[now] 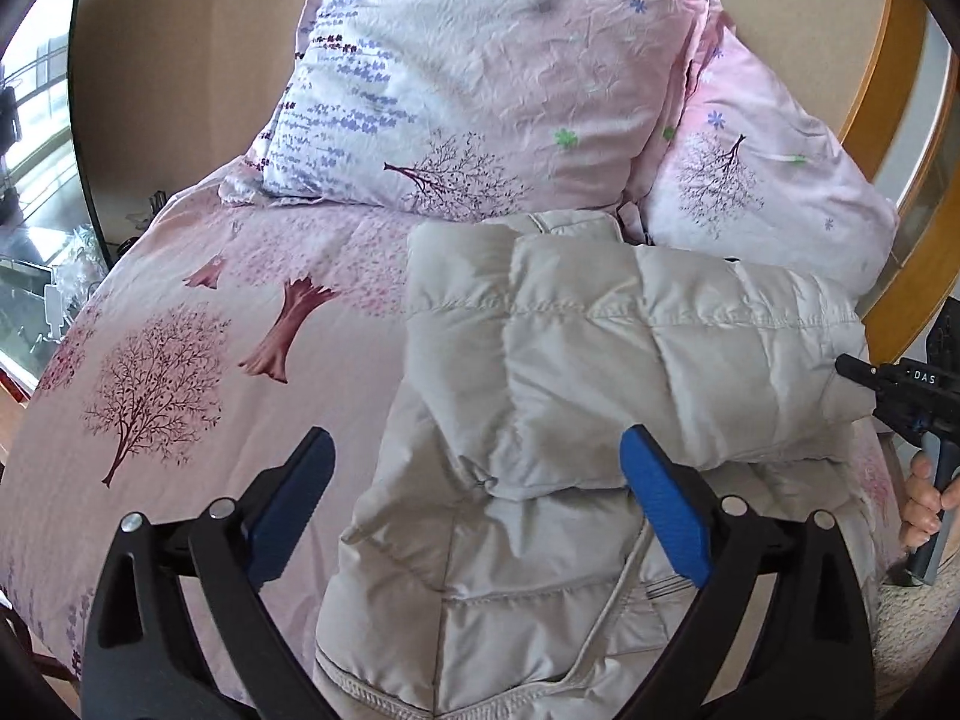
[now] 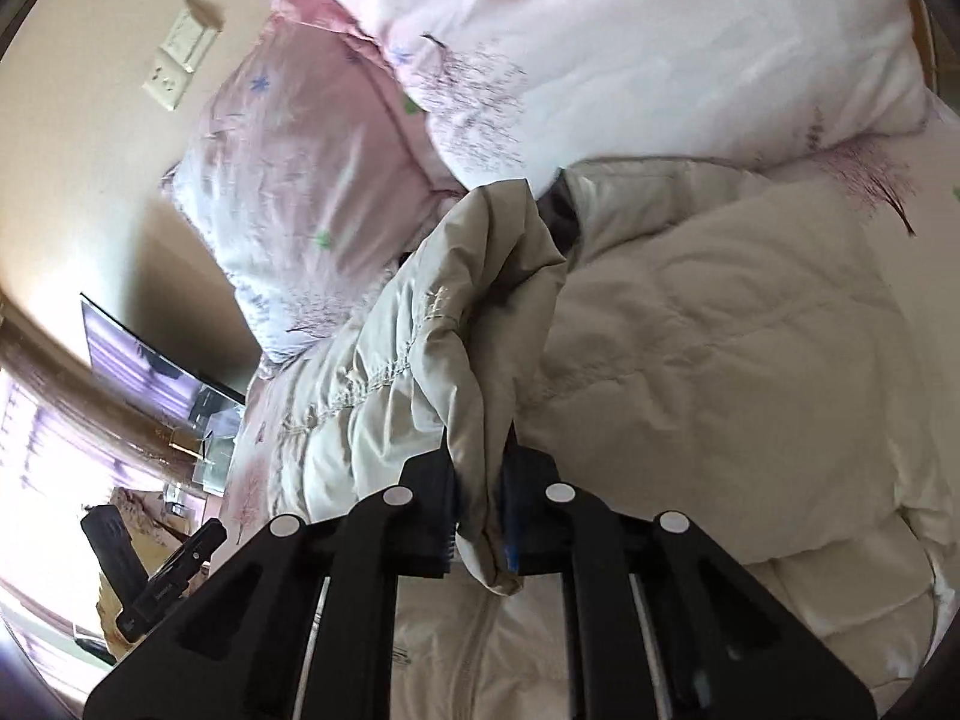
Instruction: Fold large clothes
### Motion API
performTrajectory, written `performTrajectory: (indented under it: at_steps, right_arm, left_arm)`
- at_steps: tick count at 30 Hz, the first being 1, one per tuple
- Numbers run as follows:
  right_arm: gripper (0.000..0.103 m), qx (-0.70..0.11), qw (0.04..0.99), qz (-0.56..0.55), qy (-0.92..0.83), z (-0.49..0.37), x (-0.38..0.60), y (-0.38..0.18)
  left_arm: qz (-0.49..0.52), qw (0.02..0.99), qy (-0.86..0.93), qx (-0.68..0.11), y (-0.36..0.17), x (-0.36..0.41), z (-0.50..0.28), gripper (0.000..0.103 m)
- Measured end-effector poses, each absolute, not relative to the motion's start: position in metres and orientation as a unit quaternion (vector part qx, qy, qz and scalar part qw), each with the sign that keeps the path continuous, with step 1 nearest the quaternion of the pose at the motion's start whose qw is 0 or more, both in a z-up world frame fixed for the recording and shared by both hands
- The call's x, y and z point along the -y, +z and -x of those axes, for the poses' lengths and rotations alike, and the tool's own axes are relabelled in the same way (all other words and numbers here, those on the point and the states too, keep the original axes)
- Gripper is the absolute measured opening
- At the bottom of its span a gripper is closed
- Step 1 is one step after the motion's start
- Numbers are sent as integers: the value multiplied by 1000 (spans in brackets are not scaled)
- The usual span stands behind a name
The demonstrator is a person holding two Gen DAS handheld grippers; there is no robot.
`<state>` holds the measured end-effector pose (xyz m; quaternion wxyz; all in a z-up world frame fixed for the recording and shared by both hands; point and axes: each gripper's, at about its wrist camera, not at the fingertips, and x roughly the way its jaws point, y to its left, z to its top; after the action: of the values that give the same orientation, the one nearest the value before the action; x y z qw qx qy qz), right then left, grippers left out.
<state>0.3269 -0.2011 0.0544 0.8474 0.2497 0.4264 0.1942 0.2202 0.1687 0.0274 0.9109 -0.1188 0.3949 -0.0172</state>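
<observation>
Right gripper [image 2: 480,516] clenched on a fold of one beige puffer jacket [image 1: 588,372] near the bed's [image 1: 180,324] head edge, hem cut off, left gripper [image 1: 474,504] released above it, two pillows [image 1: 480,78] behind

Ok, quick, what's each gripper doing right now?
Left gripper: open, holding nothing, above the padded jacket.
Right gripper: closed on a fold of the jacket.

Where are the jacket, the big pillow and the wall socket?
jacket [image 1: 576,354]: left wrist view, on the folded-over quilted panel.
big pillow [image 1: 480,78]: left wrist view, middle of its crinkled face.
wall socket [image 2: 167,83]: right wrist view, lower plate on the beige wall.
</observation>
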Motion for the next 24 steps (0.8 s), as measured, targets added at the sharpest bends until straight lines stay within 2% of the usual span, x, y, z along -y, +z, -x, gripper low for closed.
performTrajectory:
  at_steps: [13, 16, 20, 24]
  right_arm:
    - [13, -507, 820, -246, 98, -337, 197, -2]
    - [21, -511, 827, -217, 90, -334, 188, 0]
    - [42, -495, 845, -190, 65, -316, 192, 18]
    - [39, -428, 888, -162, 47, -291, 199, 48]
  left_arm:
    - [80, 912, 2, -402, 18, -167, -216, 101]
    - [79, 910, 8, -407, 15, -170, -213, 101]
    - [65, 903, 35, -423, 10, -174, -207, 101]
    - [47, 903, 54, -423, 9, -172, -199, 101]
